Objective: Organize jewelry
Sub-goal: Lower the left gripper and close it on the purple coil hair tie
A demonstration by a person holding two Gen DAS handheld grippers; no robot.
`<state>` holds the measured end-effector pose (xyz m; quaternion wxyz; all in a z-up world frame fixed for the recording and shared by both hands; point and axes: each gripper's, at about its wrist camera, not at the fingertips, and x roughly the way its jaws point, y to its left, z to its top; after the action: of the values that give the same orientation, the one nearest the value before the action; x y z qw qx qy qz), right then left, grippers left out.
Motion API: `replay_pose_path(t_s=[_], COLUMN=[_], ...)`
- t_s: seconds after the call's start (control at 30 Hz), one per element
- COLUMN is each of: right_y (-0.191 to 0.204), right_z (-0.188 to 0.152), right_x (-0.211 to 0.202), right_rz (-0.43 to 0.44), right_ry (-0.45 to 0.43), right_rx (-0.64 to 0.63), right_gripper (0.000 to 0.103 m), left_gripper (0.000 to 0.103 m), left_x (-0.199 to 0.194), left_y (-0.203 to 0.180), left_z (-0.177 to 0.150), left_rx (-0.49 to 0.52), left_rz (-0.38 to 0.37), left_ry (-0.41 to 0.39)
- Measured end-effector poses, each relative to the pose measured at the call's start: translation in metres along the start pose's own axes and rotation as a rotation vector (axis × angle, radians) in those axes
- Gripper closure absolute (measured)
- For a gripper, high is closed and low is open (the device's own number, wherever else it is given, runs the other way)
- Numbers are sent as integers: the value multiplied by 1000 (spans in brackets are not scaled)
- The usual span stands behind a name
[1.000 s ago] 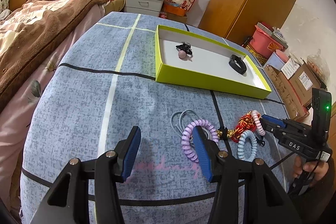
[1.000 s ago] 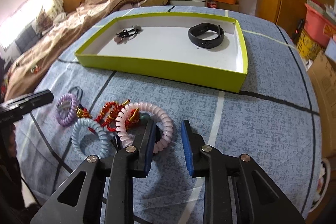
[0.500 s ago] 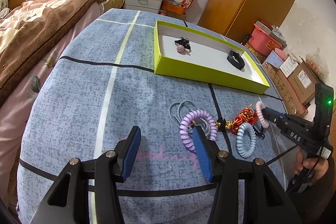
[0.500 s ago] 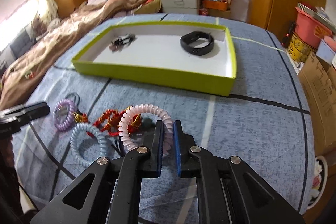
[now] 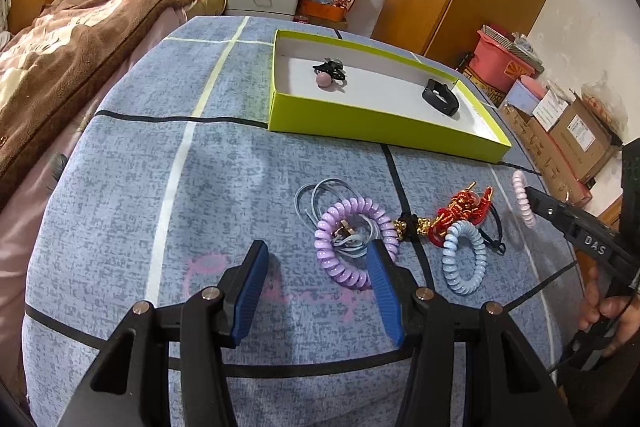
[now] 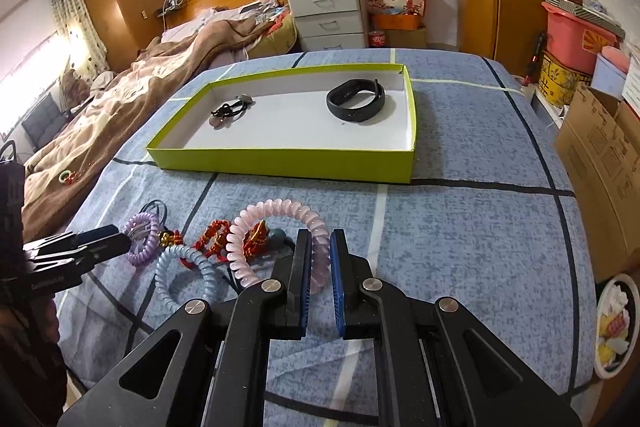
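My right gripper (image 6: 320,247) is shut on a pink spiral hair tie (image 6: 260,223) and holds it lifted above the blue cloth; it also shows in the left wrist view (image 5: 522,199). My left gripper (image 5: 316,267) is open, low over the cloth, its right finger beside a purple spiral tie (image 5: 354,241). A light blue spiral tie (image 5: 464,257), a red and gold ornament (image 5: 460,211) and grey-blue elastic loops (image 5: 320,197) lie beside it. The green tray (image 6: 280,161) holds a black wristband (image 6: 356,101) and a black tie with a pink bead (image 6: 230,109).
The blue cloth (image 6: 460,227) covers the table. A bed with a brown blanket (image 6: 120,99) lies to the left. Cardboard boxes (image 6: 600,163) and a red bin (image 6: 576,31) stand at the right, white drawers (image 6: 328,19) behind.
My right gripper has closed on the pink spiral tie and lifted it off the pile. My left gripper has drawn back slightly and stayed open.
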<state>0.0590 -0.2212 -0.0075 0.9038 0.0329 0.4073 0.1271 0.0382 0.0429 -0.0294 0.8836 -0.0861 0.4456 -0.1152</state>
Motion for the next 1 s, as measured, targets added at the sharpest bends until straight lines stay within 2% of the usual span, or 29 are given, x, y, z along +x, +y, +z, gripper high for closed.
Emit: replay_pose_path(t_s=[0.27, 0.37, 0.47, 0.57, 0.63, 0.8, 1.0], right_y=[-3, -4, -3, -3, -3, -3, -3], right_z=[-3, -3, -4, -5, -5, -6, -6], right_x=[-3, -4, -4, -4, -4, -5, -4], right_rz=[3, 9, 11, 12, 14, 17, 20], right_ry=[-7, -8, -8, -8, -9, -12, -11], right_rx=[6, 10, 10, 12, 11, 14, 15], right_gripper=[93, 93, 93, 93, 93, 93, 93], left_gripper=[50, 51, 52, 62, 63, 63, 60], left_x=[-14, -13, -10, -6, -4, -2, 3], left_y=[13, 15, 14, 16, 16, 12, 2], left_z=[2, 1, -3, -2, 0, 0, 5], left_rx=[-83, -76, -66, -72, -66, -43, 19], left_rz=[-51, -17, -13, 30, 43, 35, 91], left_ry=[-60, -42, -21, -22, -17, -4, 4])
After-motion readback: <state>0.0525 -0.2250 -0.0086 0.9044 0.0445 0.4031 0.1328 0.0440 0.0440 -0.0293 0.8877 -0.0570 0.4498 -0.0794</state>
